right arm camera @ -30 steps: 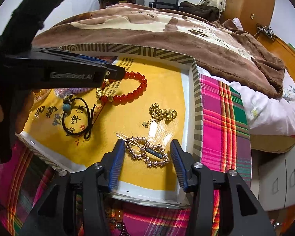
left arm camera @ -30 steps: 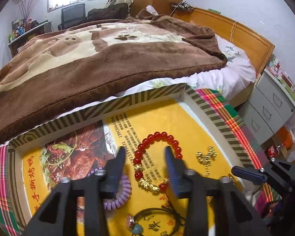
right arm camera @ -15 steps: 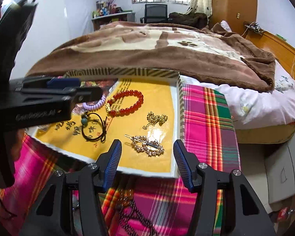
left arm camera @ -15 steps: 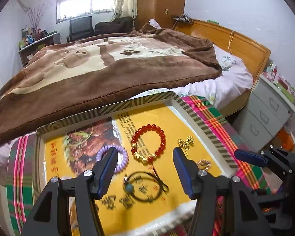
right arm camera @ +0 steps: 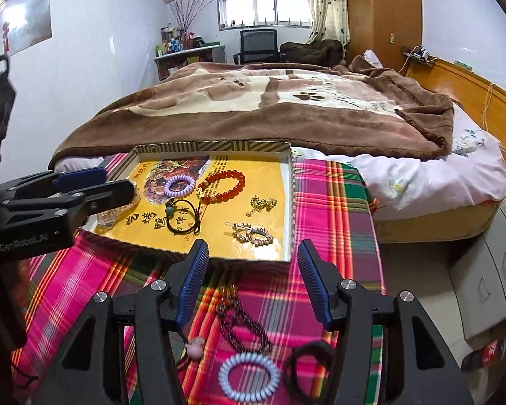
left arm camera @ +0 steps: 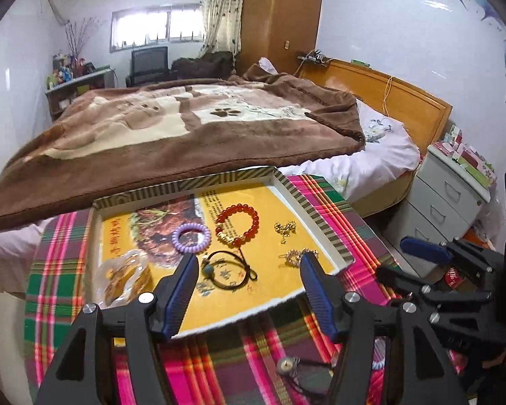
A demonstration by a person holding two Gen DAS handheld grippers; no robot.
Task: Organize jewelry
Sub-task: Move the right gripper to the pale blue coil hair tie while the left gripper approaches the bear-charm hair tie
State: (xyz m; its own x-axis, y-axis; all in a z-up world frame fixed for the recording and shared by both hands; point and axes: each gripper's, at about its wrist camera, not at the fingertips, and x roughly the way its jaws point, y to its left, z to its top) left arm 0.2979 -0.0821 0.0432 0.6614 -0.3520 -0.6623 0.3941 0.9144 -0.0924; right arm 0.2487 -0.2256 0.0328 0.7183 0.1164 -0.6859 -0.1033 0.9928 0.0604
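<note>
A shallow yellow-lined tray (left arm camera: 317, 226) (right arm camera: 291, 202) holds a red bead bracelet (left arm camera: 237, 224) (right arm camera: 222, 185), a purple coil hair tie (left arm camera: 190, 238), a black cord bracelet (right arm camera: 182, 217), a gold chain (left arm camera: 285, 227) and a rhinestone hair clip (right arm camera: 253, 233). My left gripper (left arm camera: 247, 263) hovers above the tray's near edge, its jaws opening with nothing held. Raised over the plaid cloth, my right gripper (right arm camera: 253, 246) is open and empty. Below it lie a dark bead necklace (right arm camera: 243, 320), a pale blue coil tie (right arm camera: 249, 376) and a black hair tie (right arm camera: 308, 364).
The plaid-covered table (right arm camera: 334, 209) butts against a bed with a brown blanket (left arm camera: 172, 135). A grey drawer unit (left arm camera: 445, 199) stands to the right. A clear bag with amber pieces (left arm camera: 128, 276) lies in the tray's left corner. A corded charm (left arm camera: 286, 364) rests on the cloth.
Both grippers drew back and rose away from the tray. The left jaws spread wider. The loose pieces on the cloth in front came into view.
</note>
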